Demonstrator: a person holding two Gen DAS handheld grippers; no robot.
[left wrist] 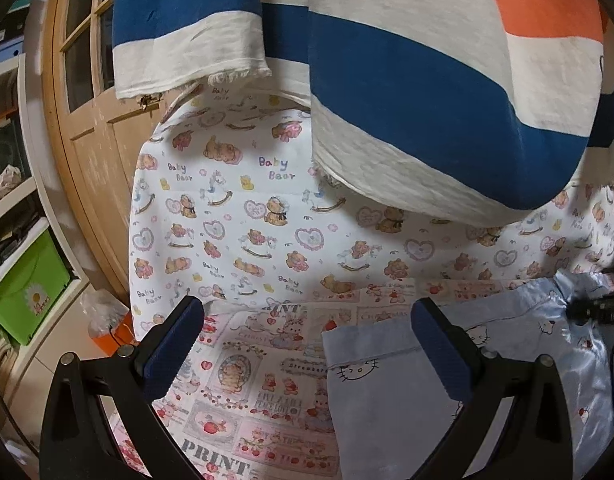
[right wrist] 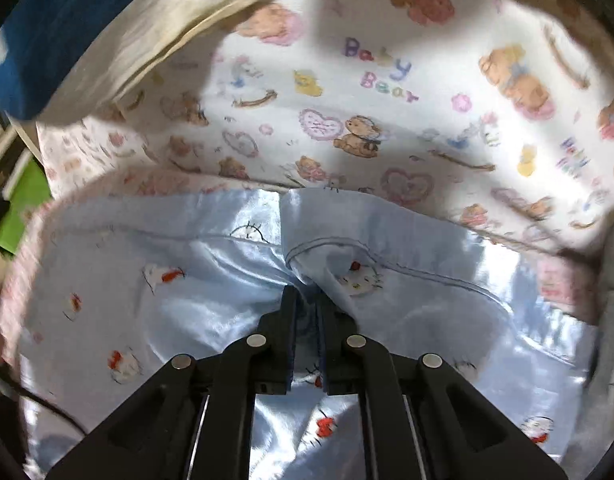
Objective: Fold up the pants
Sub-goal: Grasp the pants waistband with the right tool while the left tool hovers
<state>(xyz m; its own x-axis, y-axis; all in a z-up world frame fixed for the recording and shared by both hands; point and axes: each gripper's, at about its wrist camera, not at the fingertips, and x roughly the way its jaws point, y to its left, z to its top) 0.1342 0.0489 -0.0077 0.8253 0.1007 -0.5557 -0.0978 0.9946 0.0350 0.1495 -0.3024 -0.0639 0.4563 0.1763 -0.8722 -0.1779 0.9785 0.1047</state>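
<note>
the pants [right wrist: 211, 280] were shiny light blue with little cat faces on them. they lay on the near part of a bed, on top of a pink sheet [left wrist: 243, 364] with bunnies and strawberries. farther away lay a white sheet [left wrist: 227, 208] with little bears and the words "baby bear".

the right gripper [right wrist: 307, 300] was squeezed tight on the pants. its two jaws were almost touching, and a bunched fold of the blue cloth was pinched between them, near a stitched seam. this view was a bit blurry.

the left gripper [left wrist: 307, 344] was wide open. nothing was between its jaws. it hung above the bed, with the left jaw over the pink sheet and the right jaw over one hemmed edge of the pants.

a big striped cloth [left wrist: 407, 92], white with blue and orange bands, hung at the far side. a wooden door [left wrist: 87, 92] stood far left, and a green box [left wrist: 23, 292] sat on shelves at the left.
</note>
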